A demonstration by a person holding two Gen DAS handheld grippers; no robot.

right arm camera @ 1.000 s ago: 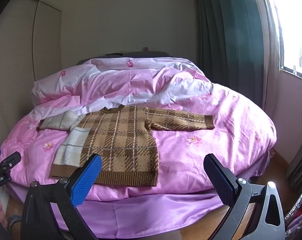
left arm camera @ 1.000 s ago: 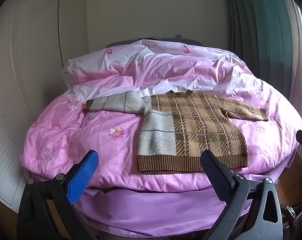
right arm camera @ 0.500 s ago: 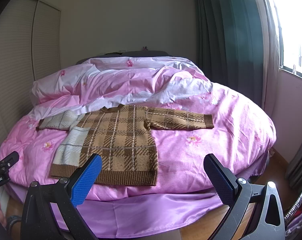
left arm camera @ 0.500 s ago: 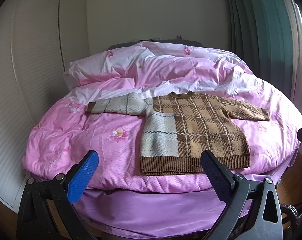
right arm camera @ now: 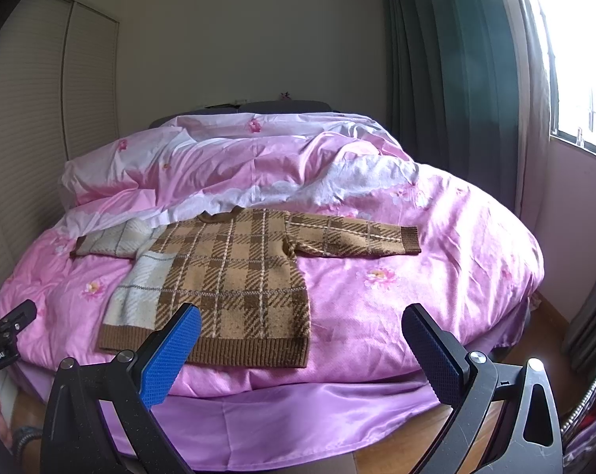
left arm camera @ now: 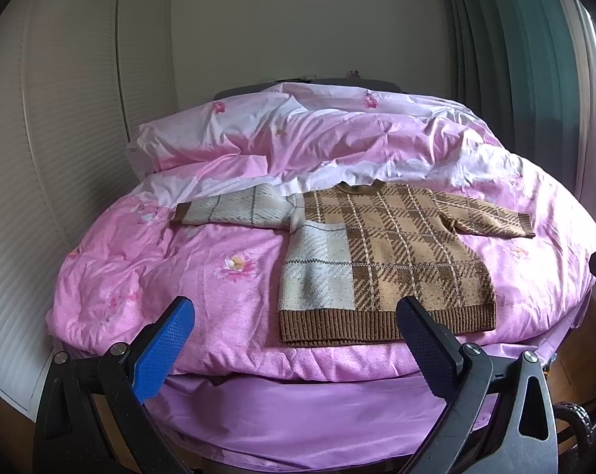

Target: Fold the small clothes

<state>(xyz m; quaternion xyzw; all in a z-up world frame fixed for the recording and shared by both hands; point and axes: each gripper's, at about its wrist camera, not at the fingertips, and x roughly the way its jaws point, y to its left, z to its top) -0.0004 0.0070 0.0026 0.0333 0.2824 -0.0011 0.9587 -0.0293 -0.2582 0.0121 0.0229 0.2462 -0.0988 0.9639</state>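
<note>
A small brown plaid sweater (left arm camera: 392, 260) with a cream left panel and cream sleeve lies flat on the pink bed, both sleeves spread out, hem toward me. It also shows in the right wrist view as the sweater (right arm camera: 226, 276). My left gripper (left arm camera: 294, 312) is open, held off the foot of the bed, its right finger just before the hem. My right gripper (right arm camera: 301, 318) is open too, with its left finger in front of the hem's middle. Nothing is between either pair of fingers.
The pink floral duvet (left arm camera: 203, 272) covers a round-looking bed with a satin skirt (right arm camera: 298, 414). Bunched bedding and pillows (left arm camera: 258, 130) lie behind the sweater. White louvred wardrobe doors (left arm camera: 61, 158) stand at left, green curtains (right arm camera: 448, 91) and a window at right. The other gripper (right arm camera: 5, 328) shows at left.
Both views have crept slightly closer to the bed; the sweater sits a little lower and larger in the left wrist view. The sweater itself has not moved.
</note>
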